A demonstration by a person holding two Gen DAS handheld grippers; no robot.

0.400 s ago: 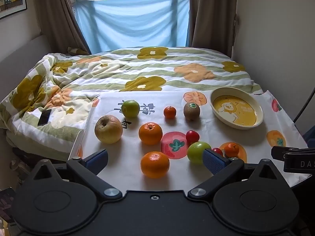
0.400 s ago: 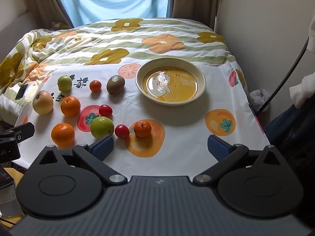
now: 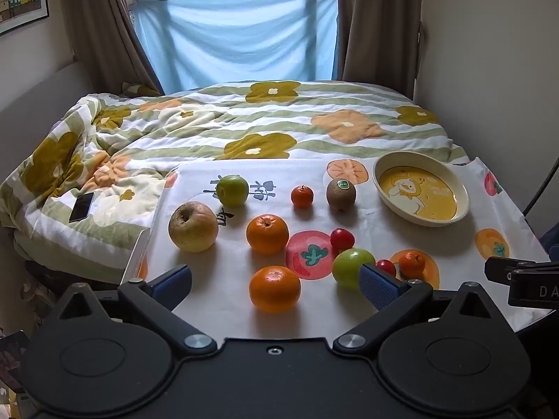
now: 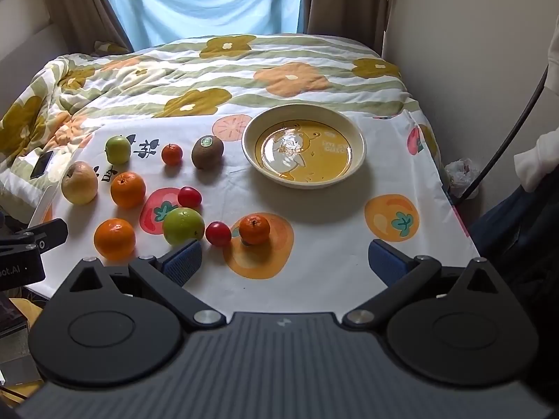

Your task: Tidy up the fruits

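Your right tool [image 4: 284, 263] hangs spread wide and holds nothing over the tabletop's near edge; your left tool [image 3: 276, 284] is likewise spread and bare. Reach the right one for the small tangerine [image 4: 254, 229] just ahead, straddle it squarely, squeeze gently, and carry it to the plate [image 4: 356, 160] toward the far right corner. Mind the red tomato [image 4: 218, 233] beside it. Since the earlier frame, nothing has visibly shifted.

Both wrist views look forward and down from the near table edge, sharing the fruit-strewn cloth [image 3: 216, 300] and bowl [image 4: 356, 132].
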